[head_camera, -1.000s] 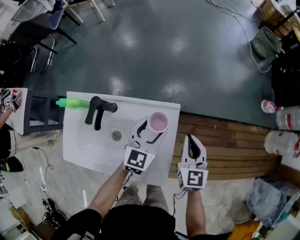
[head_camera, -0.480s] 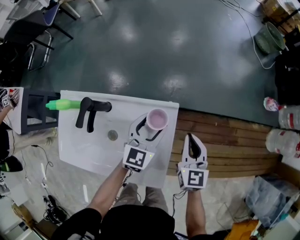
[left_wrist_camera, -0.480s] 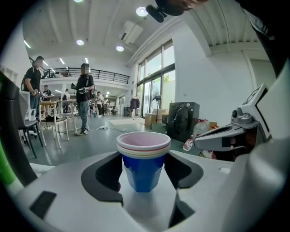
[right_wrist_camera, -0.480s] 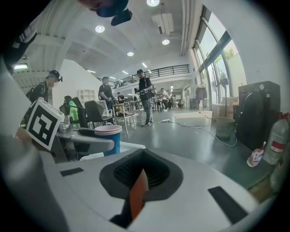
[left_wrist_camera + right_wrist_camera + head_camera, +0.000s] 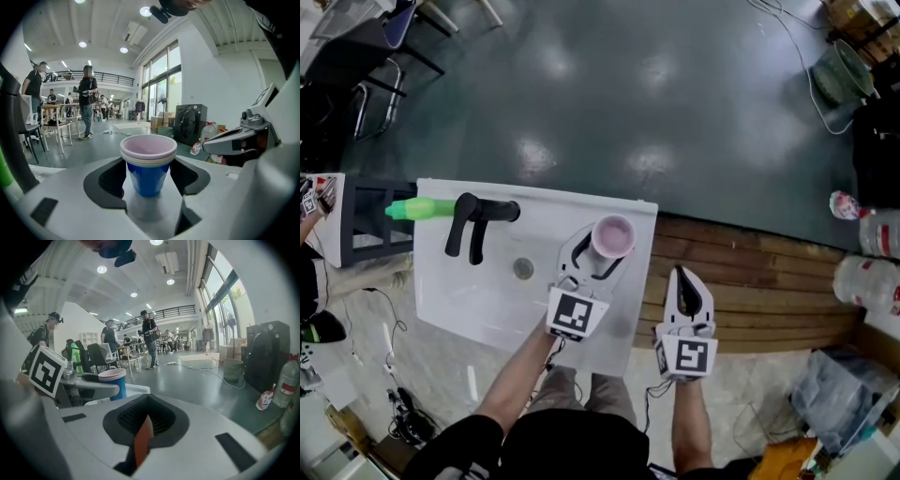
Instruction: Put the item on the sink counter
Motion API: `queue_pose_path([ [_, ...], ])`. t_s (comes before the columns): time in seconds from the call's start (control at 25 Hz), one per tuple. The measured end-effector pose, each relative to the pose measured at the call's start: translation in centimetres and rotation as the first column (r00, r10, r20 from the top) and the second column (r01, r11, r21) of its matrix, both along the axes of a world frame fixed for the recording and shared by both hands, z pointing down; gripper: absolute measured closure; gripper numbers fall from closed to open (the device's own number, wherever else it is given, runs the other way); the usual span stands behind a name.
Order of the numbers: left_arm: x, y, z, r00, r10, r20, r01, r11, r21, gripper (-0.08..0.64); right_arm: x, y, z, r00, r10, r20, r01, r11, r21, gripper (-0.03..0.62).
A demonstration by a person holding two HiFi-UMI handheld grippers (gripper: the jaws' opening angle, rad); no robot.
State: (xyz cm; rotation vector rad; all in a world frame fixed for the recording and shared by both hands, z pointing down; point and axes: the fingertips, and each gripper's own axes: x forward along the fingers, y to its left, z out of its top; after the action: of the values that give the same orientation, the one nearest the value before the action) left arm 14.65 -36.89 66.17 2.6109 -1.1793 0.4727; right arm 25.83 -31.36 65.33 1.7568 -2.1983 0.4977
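1. Head view.
   - The cup stack (image 5: pixel 613 236), pink inside, is sitting at the right edge of the sink counter (image 5: pixel 487 309), just right of frame centre.
   - The left gripper (image 5: pixel 602 251) is reaching round it, with one jaw on either side, set wide.
   - The right gripper (image 5: pixel 686 281) is hanging over the wooden boards (image 5: pixel 750 281) further right, its jaws pressed together and carrying nothing.
   - Against the earlier frames, the counter, faucet (image 5: pixel 478 220) and green bottle (image 5: pixel 417 208) are lying slightly further left in the frame.
   - The cup is keeping its spot near the counter's upper right corner and its place in the claw. This looks like the view drifting, not the work moving.

2. Left gripper view.
   - At centre frame the blue-walled stack (image 5: pixel 148 164) is standing upright on a white surface, with a shadow beneath it.
   - The jaws are standing wide and the pads seem to be bearing on the cup's sides. I am seeing no clear gap.
   - Judgement: the placing is nearly done, and only the release is outstanding.

3. Right gripper view.
   - Its jaws are meeting at lower centre with nothing between them.
   - The cup is showing at middle left, beside the left gripper's marker cube (image 5: pixel 46 369).
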Motion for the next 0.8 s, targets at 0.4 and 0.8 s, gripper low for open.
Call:
queue_pose_path([
  [0.4,0.2,0.3,0.8,1.000,0.005,-0.006,-0.006,1.000,-0.024,0.270,-0.1,0.6,0.7,1.000,0.001,-0.001,-0.001,0.999,-0.046,0.594],
  [0.8,0.0,0.4,1.0,1.000,0.007,0.027,-0.006,1.000,-0.022,0.244,-0.2,0.5,0.2,1.000,0.005,-0.003,-0.005,0.999,-0.035,0.594],
])
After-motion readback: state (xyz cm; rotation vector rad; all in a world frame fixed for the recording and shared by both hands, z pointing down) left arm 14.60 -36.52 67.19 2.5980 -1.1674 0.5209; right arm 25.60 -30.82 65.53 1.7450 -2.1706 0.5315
